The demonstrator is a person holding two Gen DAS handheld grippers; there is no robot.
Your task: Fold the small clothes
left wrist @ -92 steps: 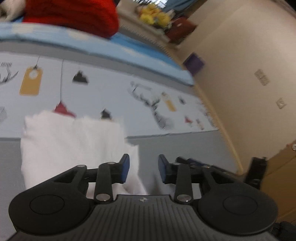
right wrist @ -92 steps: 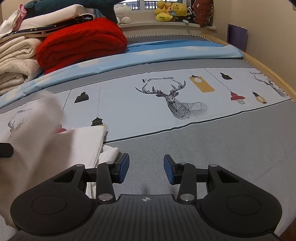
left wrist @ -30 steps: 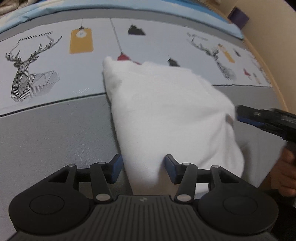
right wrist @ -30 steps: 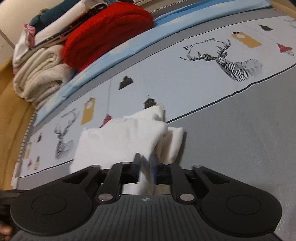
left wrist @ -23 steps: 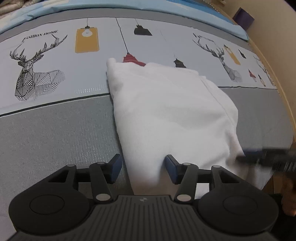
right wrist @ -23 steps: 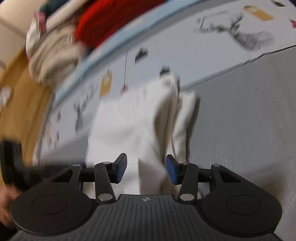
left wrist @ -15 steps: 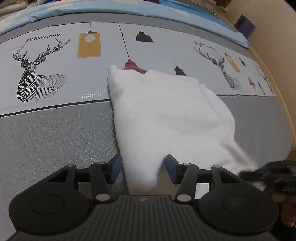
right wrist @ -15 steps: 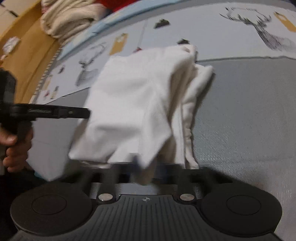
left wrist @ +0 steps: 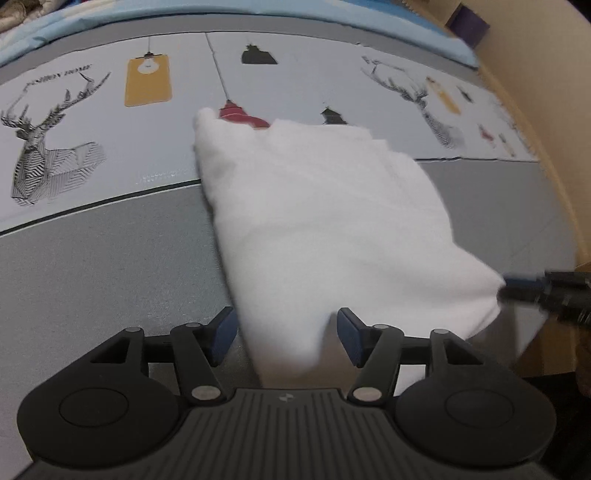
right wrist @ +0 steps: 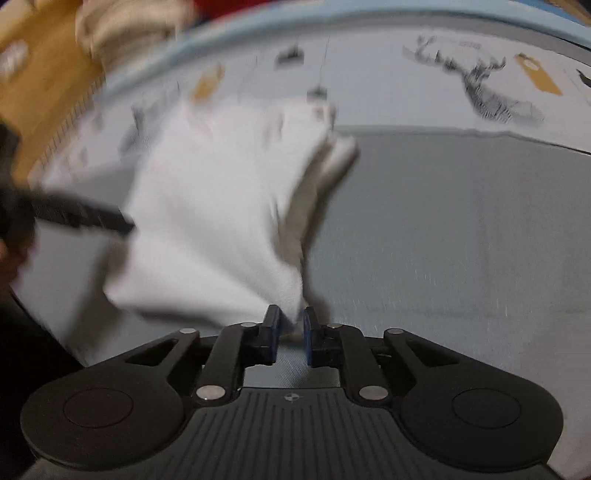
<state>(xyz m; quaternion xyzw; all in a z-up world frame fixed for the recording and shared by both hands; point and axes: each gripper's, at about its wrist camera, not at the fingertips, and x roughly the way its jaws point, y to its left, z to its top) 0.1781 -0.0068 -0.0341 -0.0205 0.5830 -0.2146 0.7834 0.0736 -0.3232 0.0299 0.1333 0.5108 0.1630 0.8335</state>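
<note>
A white folded garment point(left wrist: 325, 221) lies on the grey and printed bedsheet point(left wrist: 92, 258). My left gripper point(left wrist: 286, 332) is open, and the garment's near corner lies between its blue pads without being pinched. My right gripper point(right wrist: 290, 332) is shut on the garment's point(right wrist: 221, 206) near corner. The right gripper also shows in the left wrist view point(left wrist: 546, 288), at the cloth's right edge. The left gripper shows in the right wrist view point(right wrist: 74, 214), at the cloth's left side. The right wrist view is blurred.
The sheet's pale band carries deer point(left wrist: 44, 147) and lamp prints. A wooden bed edge point(left wrist: 554, 177) runs along the right. Rolled cream blankets point(right wrist: 122, 22) lie at the far left in the right wrist view.
My right gripper opened, moved to the garment's near right corner and closed on it. My left gripper has stayed open over the near corner.
</note>
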